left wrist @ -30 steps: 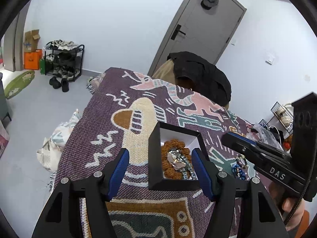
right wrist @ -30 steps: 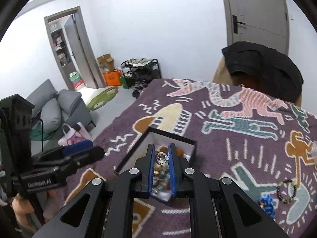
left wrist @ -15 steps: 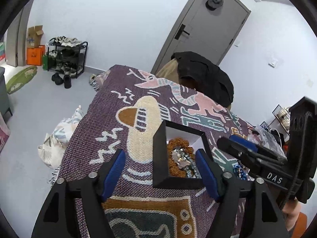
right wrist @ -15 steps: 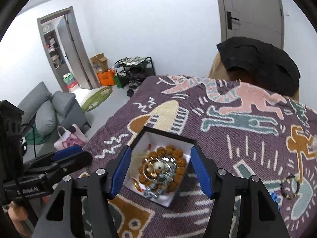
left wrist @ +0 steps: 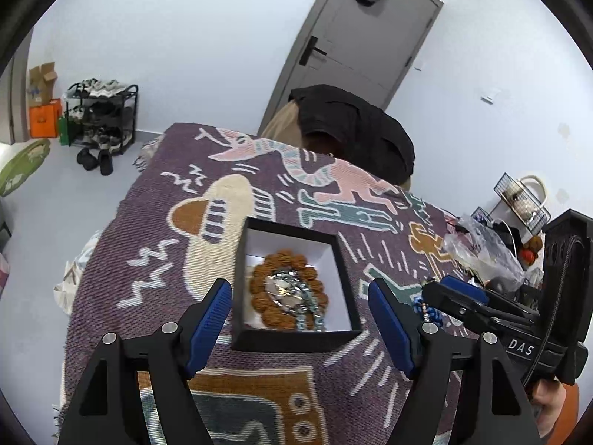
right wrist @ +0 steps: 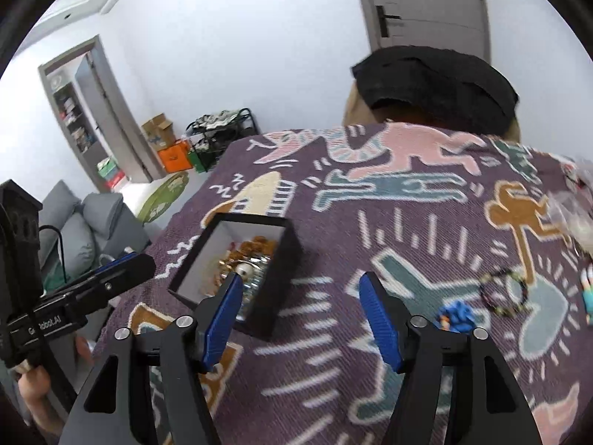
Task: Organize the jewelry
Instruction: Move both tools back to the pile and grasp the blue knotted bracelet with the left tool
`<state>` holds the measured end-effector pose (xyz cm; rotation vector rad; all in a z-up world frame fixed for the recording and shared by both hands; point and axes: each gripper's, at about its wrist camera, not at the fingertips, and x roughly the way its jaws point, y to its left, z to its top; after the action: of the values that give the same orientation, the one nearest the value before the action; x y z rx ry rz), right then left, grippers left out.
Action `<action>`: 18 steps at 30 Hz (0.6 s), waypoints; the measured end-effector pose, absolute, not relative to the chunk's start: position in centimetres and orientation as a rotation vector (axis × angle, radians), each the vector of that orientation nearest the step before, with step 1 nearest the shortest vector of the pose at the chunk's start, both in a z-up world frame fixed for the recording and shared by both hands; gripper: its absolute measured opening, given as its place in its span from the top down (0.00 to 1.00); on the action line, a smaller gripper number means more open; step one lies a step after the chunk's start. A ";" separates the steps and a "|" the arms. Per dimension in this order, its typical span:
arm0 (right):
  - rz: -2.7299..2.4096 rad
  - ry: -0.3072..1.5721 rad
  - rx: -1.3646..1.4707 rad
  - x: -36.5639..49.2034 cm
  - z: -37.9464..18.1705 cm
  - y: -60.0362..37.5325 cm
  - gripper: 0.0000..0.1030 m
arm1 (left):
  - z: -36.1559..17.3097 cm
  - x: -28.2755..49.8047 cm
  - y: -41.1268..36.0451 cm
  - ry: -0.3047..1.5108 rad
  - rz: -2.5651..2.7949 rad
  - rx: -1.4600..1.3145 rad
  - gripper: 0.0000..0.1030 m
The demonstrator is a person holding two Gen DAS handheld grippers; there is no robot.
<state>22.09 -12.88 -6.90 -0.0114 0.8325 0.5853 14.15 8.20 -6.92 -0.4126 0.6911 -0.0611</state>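
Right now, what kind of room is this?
Probably a home's living area: a grey sofa, a shoe rack by the wall, and a patterned blanket holding a jewelry box.

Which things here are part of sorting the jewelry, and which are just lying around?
Part of the job:
black jewelry box
brown bead bracelet inside it
dark bead bracelet on the blanket
blue bead piece beside it

Just lying around:
patterned blanket
black garment
shoe rack
orange box
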 end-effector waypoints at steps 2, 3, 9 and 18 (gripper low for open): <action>0.562 0.832 0.003 22.0 -6.9 -14.3 0.34 | -6.9 14.4 7.4 0.695 -0.072 -0.404 0.26; 0.552 0.831 0.009 21.9 -7.0 -14.9 0.33 | -6.9 14.5 7.0 0.697 -0.079 -0.399 0.25; 0.504 0.830 0.039 21.8 -7.1 -18.0 0.33 | -6.9 15.4 4.2 0.710 -0.120 -0.363 0.25; 0.468 0.834 0.090 21.8 -7.5 -22.1 0.25 | -6.7 16.6 0.3 0.735 -0.168 -0.301 0.25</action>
<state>21.78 -22.11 -7.54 0.0900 0.8341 0.4679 16.62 0.34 -6.66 -0.3006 0.7352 -0.1684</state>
